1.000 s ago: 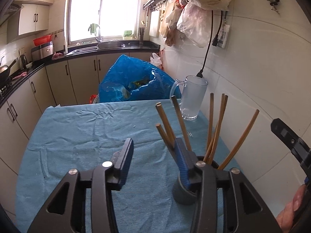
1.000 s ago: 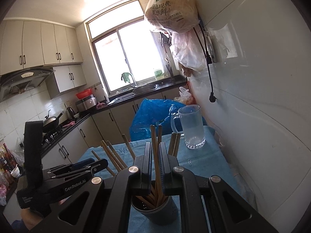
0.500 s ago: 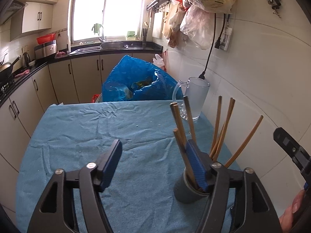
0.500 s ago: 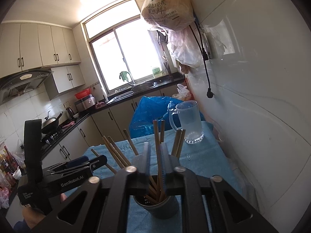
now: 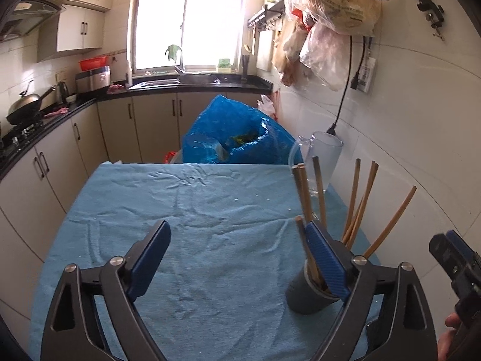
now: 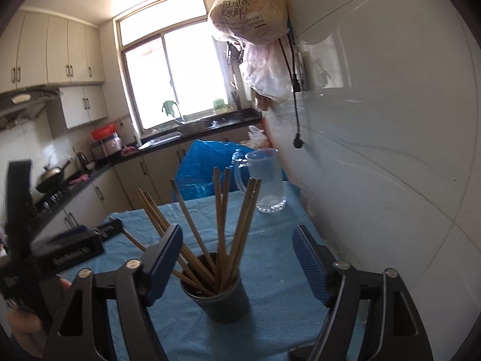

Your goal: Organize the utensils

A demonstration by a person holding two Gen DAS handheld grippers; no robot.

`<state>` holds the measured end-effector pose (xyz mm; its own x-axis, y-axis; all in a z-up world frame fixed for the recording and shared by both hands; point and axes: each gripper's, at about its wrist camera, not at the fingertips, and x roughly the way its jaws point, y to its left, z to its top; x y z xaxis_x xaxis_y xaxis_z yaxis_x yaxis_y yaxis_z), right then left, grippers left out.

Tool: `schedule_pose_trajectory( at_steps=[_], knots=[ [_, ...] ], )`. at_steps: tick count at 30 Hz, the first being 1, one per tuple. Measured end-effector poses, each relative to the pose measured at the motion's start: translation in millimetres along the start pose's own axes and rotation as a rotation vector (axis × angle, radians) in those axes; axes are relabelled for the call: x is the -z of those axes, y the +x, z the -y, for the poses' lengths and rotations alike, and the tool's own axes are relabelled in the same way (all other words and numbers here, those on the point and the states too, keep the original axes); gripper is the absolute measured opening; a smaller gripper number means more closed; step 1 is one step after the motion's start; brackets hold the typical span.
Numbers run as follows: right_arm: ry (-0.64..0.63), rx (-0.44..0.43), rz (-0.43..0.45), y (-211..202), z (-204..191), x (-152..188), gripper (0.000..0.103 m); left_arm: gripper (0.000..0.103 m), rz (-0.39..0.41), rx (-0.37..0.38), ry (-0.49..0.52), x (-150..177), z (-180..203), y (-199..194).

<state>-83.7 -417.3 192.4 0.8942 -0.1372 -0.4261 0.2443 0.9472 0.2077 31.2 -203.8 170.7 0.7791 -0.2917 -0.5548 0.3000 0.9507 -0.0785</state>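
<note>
A dark grey cup [image 6: 219, 300] stands on the blue cloth [image 6: 270, 258] and holds several wooden chopsticks [image 6: 221, 219]. My right gripper [image 6: 237, 263] is open, its jaws wide on either side of the cup, holding nothing. In the left wrist view the cup [image 5: 306, 297] and chopsticks [image 5: 354, 210] sit at the right, partly behind my right finger [image 5: 326, 260]. My left gripper [image 5: 237, 258] is open and empty over the cloth [image 5: 195, 216]. The right gripper's tip [image 5: 454, 258] shows at the far right.
A clear glass mug [image 6: 267, 180] stands at the table's far right by the white wall [image 6: 375, 165]. A blue plastic bag [image 5: 237, 135] sits beyond the table's far edge. Bags [image 6: 249, 15] and a power cord [image 6: 296, 114] hang on the wall above.
My right gripper was shut on a chopstick above the cup; it has opened wide and the chopstick now stands in the cup. My left gripper opened wider and drew back left.
</note>
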Motion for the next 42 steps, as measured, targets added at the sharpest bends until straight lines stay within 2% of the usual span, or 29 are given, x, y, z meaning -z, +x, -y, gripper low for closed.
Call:
schedule_pose_trajectory(
  at_steps=[4, 5, 8, 11, 14, 17, 20, 23, 26, 42],
  knots=[
    [-0.022, 0.066, -0.021, -3.0, -4.4, 4.6, 0.089, 0.095, 0.029, -0.054, -0.007, 6.8, -9.0, -12.3],
    [-0.032, 0.089, -0.03, -3.0, -6.0, 6.2, 0.093, 0.095, 0.028, -0.074, -0.007, 10.1, -11.5, -15.4],
    [-0.053, 0.133, -0.049, -5.8, -10.5, 14.5, 0.094, 0.096, 0.05, -0.149, 0.007, 23.7, -16.9, -30.7],
    [-0.072, 0.168, -0.07, -9.7, -14.9, 22.1, 0.095, 0.103, 0.085, -0.196, 0.062, 42.2, -16.2, -51.9],
    [-0.097, 0.2, -0.067, -19.3, -22.3, 30.4, 0.097, 0.103, 0.119, -0.261, 0.142, 62.8, -11.9, -70.2],
    [-0.109, 0.225, -0.058, -31.7, -29.5, 43.5, 0.098, 0.103, 0.079, -0.302, 0.205, 85.0, -7.8, -78.1],
    [-0.099, 0.246, -0.045, -43.0, -32.3, 59.1, 0.099, 0.103, 0.048, -0.307, 0.228, 108.9, -9.4, -84.4],
    [-0.1, 0.273, -0.058, -49.7, -35.6, 74.5, 0.099, 0.103, 0.008, -0.274, 0.223, 128.4, -14.4, -87.6],
    [-0.099, 0.294, -0.062, -55.8, -36.2, 83.7, 0.099, 0.103, 0.016, -0.285, 0.224, 138.9, -15.8, -90.9],
    [-0.125, 0.313, -0.127, -42.6, -42.4, 108.8, 0.099, 0.103, -0.021, -0.215, 0.126, 154.4, -29.8, -79.3]
  ],
)
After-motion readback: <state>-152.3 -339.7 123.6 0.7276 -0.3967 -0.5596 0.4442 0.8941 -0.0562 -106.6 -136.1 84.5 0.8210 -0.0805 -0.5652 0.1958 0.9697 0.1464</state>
